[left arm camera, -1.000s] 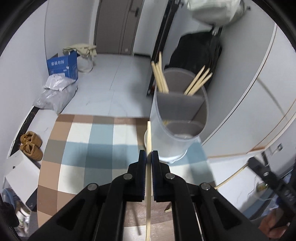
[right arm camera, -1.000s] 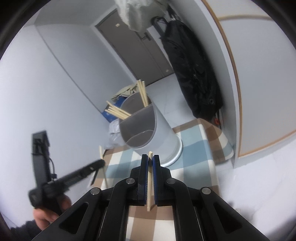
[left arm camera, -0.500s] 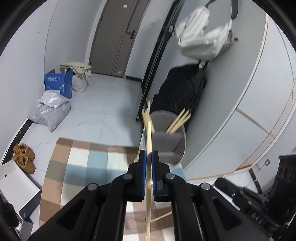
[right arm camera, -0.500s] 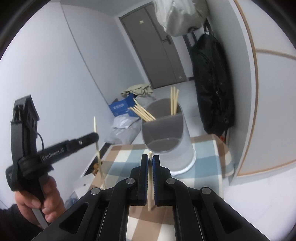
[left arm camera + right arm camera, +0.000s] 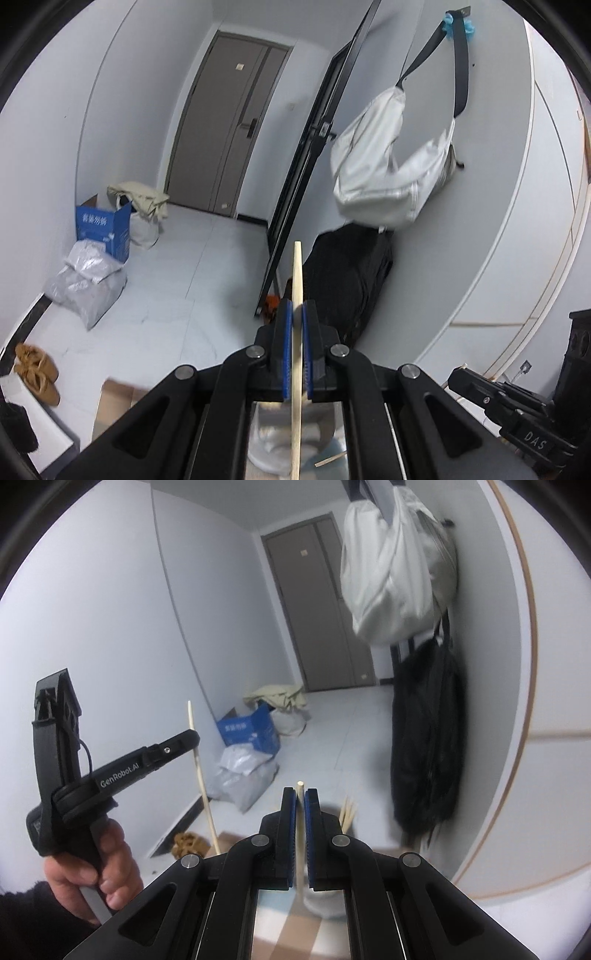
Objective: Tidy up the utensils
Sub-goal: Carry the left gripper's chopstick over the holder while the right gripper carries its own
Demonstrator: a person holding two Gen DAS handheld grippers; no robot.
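Observation:
My left gripper is shut on a pale wooden chopstick that stands nearly upright between its blue pads. Below it, between the finger arms, a bit of the grey-white utensil holder shows, with a loose chopstick lying beside it. My right gripper is shut on a second chopstick, whose tip sticks just above the pads. The holder is mostly hidden behind the fingers; chopsticks standing in it peek out. In the right wrist view the left gripper, in a hand, holds its chopstick upright.
A checked cloth lies under the holder. On the floor beyond are a blue box, a grey plastic bag and brown shoes. A black bag leans on the right wall under a hanging white bag.
Both grippers have risen and tipped upward, each still holding its chopstick. The holder and the checked cloth have dropped to the bottom of both views, largely behind the fingers.

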